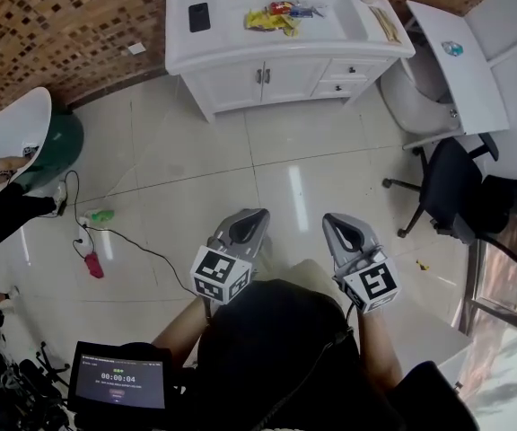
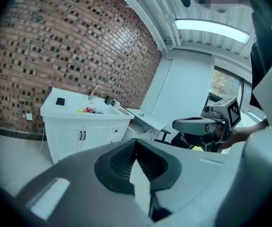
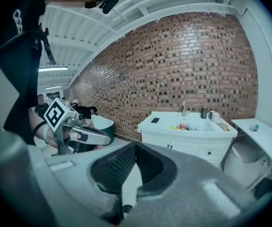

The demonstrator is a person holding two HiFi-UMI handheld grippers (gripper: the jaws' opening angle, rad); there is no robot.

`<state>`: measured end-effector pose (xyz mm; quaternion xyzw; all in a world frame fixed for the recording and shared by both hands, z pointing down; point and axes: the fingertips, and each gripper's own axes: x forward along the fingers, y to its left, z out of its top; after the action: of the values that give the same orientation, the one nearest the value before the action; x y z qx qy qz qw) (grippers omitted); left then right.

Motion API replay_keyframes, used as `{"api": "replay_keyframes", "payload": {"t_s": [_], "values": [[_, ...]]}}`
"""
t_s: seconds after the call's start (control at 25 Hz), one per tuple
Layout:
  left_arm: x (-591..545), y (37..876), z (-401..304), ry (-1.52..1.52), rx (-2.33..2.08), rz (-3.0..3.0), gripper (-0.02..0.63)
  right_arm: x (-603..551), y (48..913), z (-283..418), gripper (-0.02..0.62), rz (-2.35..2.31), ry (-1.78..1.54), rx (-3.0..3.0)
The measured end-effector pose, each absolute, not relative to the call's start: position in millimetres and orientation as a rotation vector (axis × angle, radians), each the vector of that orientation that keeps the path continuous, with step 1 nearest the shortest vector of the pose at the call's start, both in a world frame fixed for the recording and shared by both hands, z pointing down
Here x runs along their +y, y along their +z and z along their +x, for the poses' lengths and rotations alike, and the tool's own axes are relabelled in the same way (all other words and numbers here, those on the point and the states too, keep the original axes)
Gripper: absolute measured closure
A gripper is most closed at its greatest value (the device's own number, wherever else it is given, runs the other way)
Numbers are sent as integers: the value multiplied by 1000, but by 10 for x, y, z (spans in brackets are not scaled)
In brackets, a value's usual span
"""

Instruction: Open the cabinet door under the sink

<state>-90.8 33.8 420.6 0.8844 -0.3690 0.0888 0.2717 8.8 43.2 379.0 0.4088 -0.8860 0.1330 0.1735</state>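
We hold left gripper [image 1: 251, 219] and right gripper [image 1: 338, 224] with jaws together, empty, well apart from the cabinet door [image 1: 236, 83] beneath the sink [image 1: 330, 27] across the floor [image 1: 205, 169]: stiff, light-swinging panel, we judge, best taken by its slim dark handle [image 1: 259, 75].

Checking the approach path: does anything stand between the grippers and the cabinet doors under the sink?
Nothing visible: only bare floor from left gripper and right gripper to the cabinet doors; cable left, chair right.

Bright, even light, ceiling strip lamp [image 2: 211, 30], glare streak on glossy floor [image 1: 196, 151], fisheye-warped, dark-vignetted edges.
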Motion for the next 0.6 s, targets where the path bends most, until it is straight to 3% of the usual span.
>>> {"api": "replay_keyframes", "payload": {"t_s": [0.6], "values": [[-1061, 4691, -1271, 279, -1167, 2291, 586, -428, 4051, -158, 603, 1177, 416, -2529]]}}
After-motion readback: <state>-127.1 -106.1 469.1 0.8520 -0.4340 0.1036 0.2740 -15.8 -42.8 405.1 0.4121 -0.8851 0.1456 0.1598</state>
